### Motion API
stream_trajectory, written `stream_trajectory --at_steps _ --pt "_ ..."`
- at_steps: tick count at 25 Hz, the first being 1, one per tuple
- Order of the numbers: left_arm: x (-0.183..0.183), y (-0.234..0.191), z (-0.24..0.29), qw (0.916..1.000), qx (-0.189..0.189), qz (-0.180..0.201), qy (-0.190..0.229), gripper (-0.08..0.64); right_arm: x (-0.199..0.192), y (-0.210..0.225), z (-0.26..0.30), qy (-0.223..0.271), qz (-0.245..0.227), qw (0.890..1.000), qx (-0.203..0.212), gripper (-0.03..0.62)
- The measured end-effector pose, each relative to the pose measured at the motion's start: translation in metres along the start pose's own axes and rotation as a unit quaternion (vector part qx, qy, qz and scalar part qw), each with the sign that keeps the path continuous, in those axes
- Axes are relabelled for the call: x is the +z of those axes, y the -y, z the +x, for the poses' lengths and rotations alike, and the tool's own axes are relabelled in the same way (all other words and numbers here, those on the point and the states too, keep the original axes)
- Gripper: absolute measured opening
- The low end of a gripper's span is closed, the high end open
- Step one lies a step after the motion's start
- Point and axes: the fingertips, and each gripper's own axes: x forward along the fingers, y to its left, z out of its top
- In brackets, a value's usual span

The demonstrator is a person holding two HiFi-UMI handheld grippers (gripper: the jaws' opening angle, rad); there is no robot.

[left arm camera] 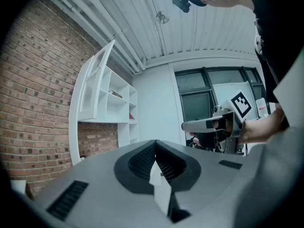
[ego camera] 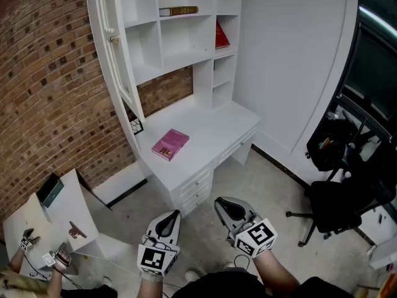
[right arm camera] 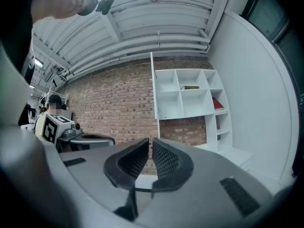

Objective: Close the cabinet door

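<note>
A white cabinet [ego camera: 186, 48] of open shelves stands on a white desk against the brick wall. Its glass-paned door [ego camera: 116, 48] hangs wide open at the left side. The right gripper view shows the door [right arm camera: 153, 87] edge-on beside the shelves, and the left gripper view shows it [left arm camera: 97, 75] swung outward. Both grippers are held low, well short of the desk. My left gripper [ego camera: 169, 216] is shut and empty, with its jaws [left arm camera: 155, 148] meeting at the tips. My right gripper [ego camera: 224, 203] is also shut on nothing [right arm camera: 149, 148].
A pink book [ego camera: 170, 144] lies on the desk top [ego camera: 205, 135]. A red book [ego camera: 221, 36] and a flat dark book [ego camera: 178, 10] sit on shelves. A black office chair [ego camera: 338, 203] stands at right. A small white table [ego camera: 49, 213] with a person's hand [ego camera: 59, 259] is at lower left.
</note>
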Motion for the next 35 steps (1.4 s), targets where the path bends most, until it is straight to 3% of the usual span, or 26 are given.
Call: stream_trajectory --at_steps 5,11,19,25,35 --pt "-0.007 -0.018 -0.006 0.9996 0.001 0.028 0.004 0.008 -0.001 -0.009 0.015 0.0 0.001 1.0 -0.007 0.035" --pt "-0.007 -0.037 -0.008 0.9997 -0.005 0.023 0.003 0.008 -0.002 -0.014 0.036 0.001 -0.011 1.0 -0.024 0.036" --pt "-0.023 -0.063 0.015 0.9986 -0.007 0.052 -0.004 0.007 0.019 0.011 0.084 0.022 -0.007 0.999 -0.029 0.037" --pt "-0.028 -0.095 0.046 0.9983 0.03 0.039 -0.03 0.008 0.037 0.042 0.144 0.039 -0.003 0.999 0.012 0.037" --pt "-0.038 -0.157 0.109 0.9905 0.112 0.04 -0.068 0.008 0.06 0.079 0.261 0.055 0.011 0.991 0.125 0.038"
